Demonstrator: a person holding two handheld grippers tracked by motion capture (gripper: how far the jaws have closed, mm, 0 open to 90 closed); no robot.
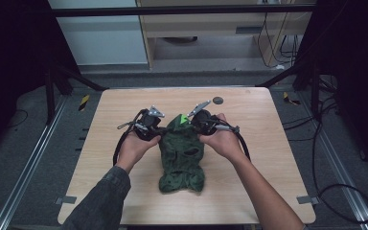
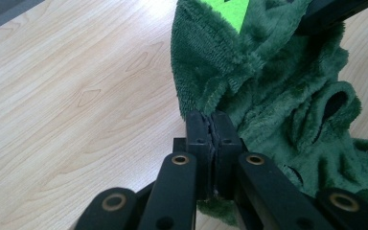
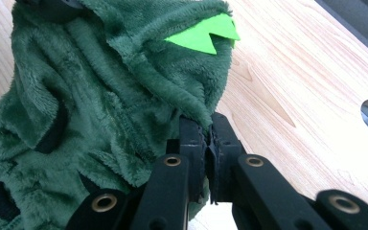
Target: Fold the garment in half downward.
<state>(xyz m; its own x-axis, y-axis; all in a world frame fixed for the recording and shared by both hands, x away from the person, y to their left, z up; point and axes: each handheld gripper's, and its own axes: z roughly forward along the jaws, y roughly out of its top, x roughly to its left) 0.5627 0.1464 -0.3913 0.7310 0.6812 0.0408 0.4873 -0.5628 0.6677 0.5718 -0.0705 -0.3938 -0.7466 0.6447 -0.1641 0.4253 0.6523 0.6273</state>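
A dark green plush garment [image 1: 182, 155], apparently a small hooded fleece costume with a bright green felt spike [image 1: 184, 119] near its top, lay on the middle of the light wooden table [image 1: 268, 158], its hood end toward twelve o'clock and its crumpled hem toward six. The left gripper [image 1: 159, 129] had its jaws pressed together on a fold of the fleece at about ten o'clock on the garment; in the left gripper view the pads [image 2: 199, 132] met with pile bunched between them. The right gripper [image 1: 200, 128] was clamped the same way on the opposite edge at about two o'clock, with its pads [image 3: 223, 134] biting the hood's rim just below the spike.

The fabric looked light, limp and thick-piled, so it would probably sag and fold under its own weight rather than hold any shape, and the fuzzy surface should grip well rather than slip. Nothing about it seemed fragile, though the felt spike might crease if pinched. The hemmed rim of the hood, or the dark-lined openings [image 3: 52, 132] lower down, seemed the firmest places to take hold, since a seam gives the jaws more to bite than a single loose layer. A dark round grommet [image 1: 217, 100] sat in the table at one o'clock, well apart from the garment
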